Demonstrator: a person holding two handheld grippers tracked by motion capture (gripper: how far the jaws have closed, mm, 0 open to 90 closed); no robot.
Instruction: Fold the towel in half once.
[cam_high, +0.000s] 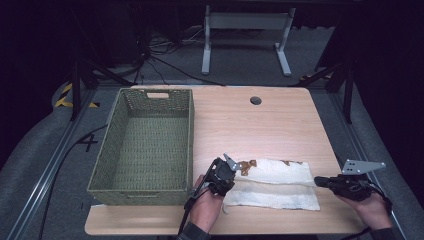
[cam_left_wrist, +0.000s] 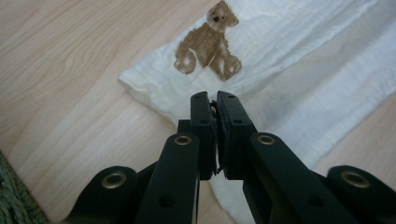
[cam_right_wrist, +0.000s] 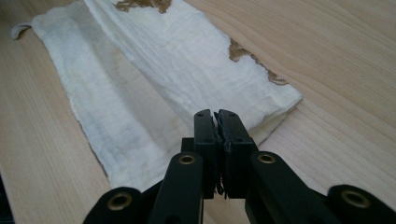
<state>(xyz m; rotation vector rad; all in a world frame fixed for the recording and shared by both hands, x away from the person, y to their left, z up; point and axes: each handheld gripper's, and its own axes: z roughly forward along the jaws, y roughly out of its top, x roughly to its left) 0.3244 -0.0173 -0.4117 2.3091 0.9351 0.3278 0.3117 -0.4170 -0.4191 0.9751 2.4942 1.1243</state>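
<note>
Woven green basket (cam_high: 145, 145) left of white cloth (cam_high: 275, 182)

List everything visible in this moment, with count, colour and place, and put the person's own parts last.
cloth: one, white with brown bear prints, folded into a long strip, on the near half of the table between the two grippers
basket: one, green woven, nothing in it, on the table's left part
table: one, light wood, with a round dark hole near its far edge
white frame: one, on the floor beyond the table
left gripper: one, black, shut, at the cloth's left end
right gripper: one, black, shut, at the cloth's right end
hands: two, holding the grippers at the near edge
</note>
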